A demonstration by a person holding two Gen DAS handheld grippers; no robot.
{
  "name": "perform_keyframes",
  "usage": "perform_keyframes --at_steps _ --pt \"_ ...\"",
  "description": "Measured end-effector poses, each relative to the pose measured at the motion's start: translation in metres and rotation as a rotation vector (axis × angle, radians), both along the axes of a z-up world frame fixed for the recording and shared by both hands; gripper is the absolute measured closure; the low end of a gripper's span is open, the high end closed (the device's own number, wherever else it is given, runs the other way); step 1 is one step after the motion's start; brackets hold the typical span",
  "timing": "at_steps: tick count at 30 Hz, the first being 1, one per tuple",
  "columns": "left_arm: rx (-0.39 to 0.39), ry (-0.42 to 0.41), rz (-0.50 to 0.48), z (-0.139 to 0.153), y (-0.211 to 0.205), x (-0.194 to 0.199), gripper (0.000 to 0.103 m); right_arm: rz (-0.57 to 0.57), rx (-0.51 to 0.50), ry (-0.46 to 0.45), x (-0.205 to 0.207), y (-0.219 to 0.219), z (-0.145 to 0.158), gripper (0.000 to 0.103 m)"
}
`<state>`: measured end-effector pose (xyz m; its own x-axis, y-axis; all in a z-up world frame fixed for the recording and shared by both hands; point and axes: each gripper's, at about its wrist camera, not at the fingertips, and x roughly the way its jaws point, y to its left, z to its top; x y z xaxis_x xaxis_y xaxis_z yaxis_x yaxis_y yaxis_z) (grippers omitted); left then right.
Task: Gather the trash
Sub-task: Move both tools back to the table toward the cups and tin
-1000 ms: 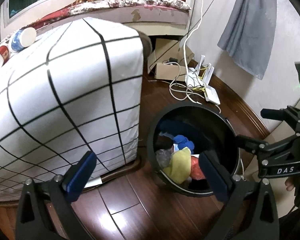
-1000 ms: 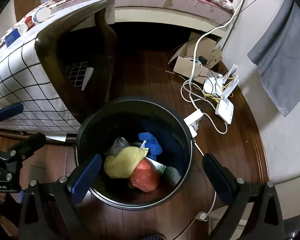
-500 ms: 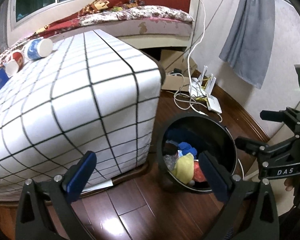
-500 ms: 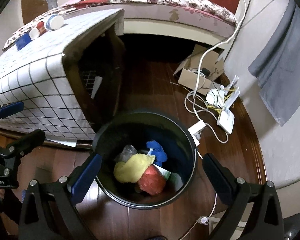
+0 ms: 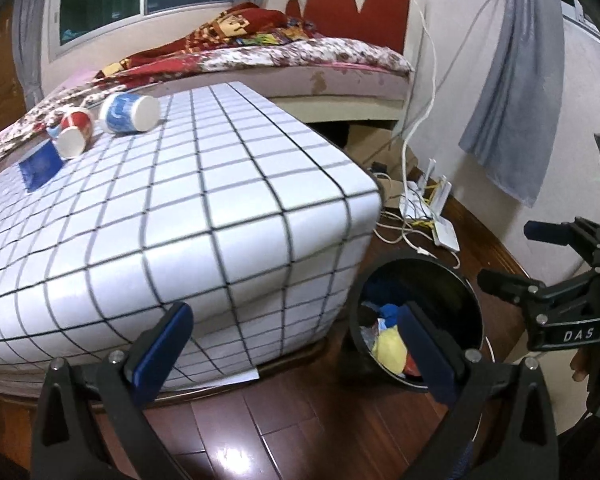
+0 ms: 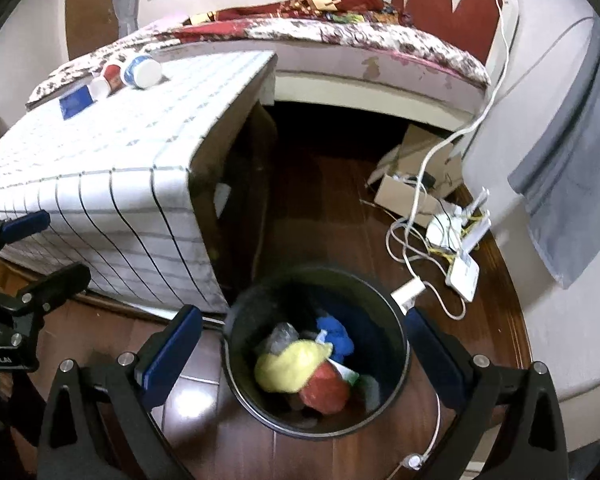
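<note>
A black round bin (image 6: 396, 396) stands on the wood floor beside the checked table; inside lie yellow (image 6: 292, 366), red (image 6: 324, 390) and blue (image 6: 336, 334) scraps. The same bin (image 5: 470, 312) shows low right in the left wrist view. My right gripper (image 6: 300, 354) hangs open above the bin with nothing in it. My left gripper (image 5: 296, 350) is open and empty too, facing the table's front corner. On the table's far left lie a blue-and-white cup (image 5: 130, 112), a red-and-white cup (image 5: 75, 132) and a flat blue packet (image 5: 40, 166), all well away from both grippers.
The white checked tablecloth (image 5: 180, 216) hangs over the low table. A bed (image 5: 300, 64) stands behind it. White cables, a router (image 6: 462, 272) and a cardboard box (image 6: 408, 196) crowd the floor near the wall. A grey cloth (image 5: 512, 120) hangs on the right.
Both grippers have risen and pulled back from the bin, which now looks smaller. The tabletop with its cups has come into fuller view. Both stay open and empty.
</note>
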<state>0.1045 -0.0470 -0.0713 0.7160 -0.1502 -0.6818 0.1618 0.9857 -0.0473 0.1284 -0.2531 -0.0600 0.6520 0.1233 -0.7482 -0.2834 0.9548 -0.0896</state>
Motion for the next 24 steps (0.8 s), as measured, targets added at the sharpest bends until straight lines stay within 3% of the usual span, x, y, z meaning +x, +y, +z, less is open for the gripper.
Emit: perform_keyframes --at_steps 10,24 --pt "0.022 -0.075 0.081 0.028 0.044 -0.002 0.001 0.068 0.044 -0.071 0.012 0.040 0.025 0.001" --pt "0.046 -0.174 0.302 0.071 0.159 0.002 0.001 0.150 0.218 -0.161 0.027 0.105 0.072 0.001"
